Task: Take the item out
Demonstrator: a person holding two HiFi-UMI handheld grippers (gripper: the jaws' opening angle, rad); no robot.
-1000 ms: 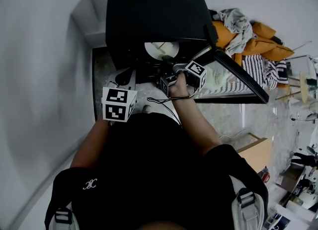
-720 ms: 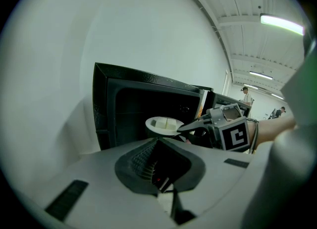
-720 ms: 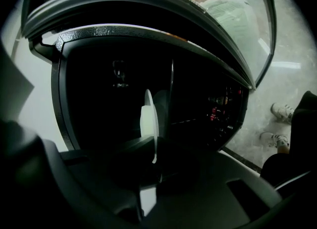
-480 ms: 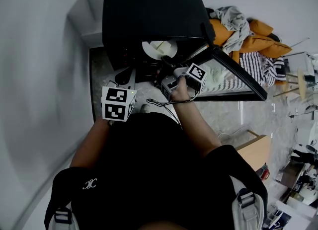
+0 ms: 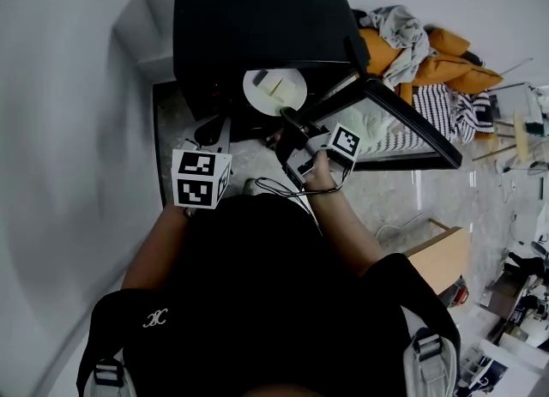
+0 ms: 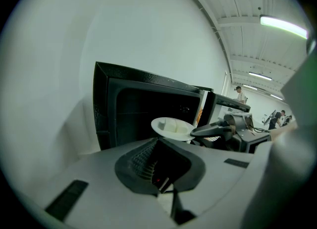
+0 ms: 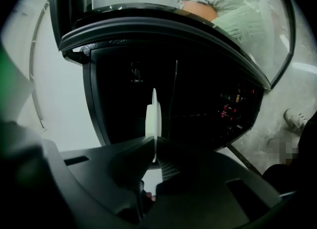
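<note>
Black microwave (image 5: 257, 27) (image 6: 143, 104) (image 7: 198, 99) sits on a speckled grey surface (image 5: 171, 121), against a white wall. It's the biggest thing in view.

Microwave door (image 5: 403, 121) (image 7: 148, 5) is fully open, swung out to the right side of the microwave. Glass panel, and clothing shows through it.

Pile of orange and grey clothes (image 5: 429, 52) lies past the microwave's right side, well apart from the action.

Person in a black top, both forearms reaching toward the microwave front.

White plate (image 5: 274, 91) (image 6: 172, 126) (image 7: 152, 119) is the task item. It sits at the mouth of the microwave cavity, just under the top front edge, roughly level and off the surface. The right gripper view sees it edge-on, with the dark cavity behind it.

Right gripper (image 5: 287, 121) (image 6: 195, 132) (image 7: 153, 146) is in front of the microwave opening. Its fingers pinch the plate's near rim, one on each face. A thin black cable (image 5: 274, 185) trails back from it.

Left gripper (image 6: 159, 140) is at the front-left of the microwave, lower and clear of the plate, touching nothing. Its marker cube (image 5: 202, 179) faces up. The fingers are pressed together with nothing between them. Its camera looks at the cavity, with the plate just beyond the fingertips.

Pale food pieces (image 5: 276, 85) (image 6: 173, 124) sit on the plate near its centre. Can't tell what they are.

A shoe (image 7: 296, 119) is on the surface below the microwave front.
</note>
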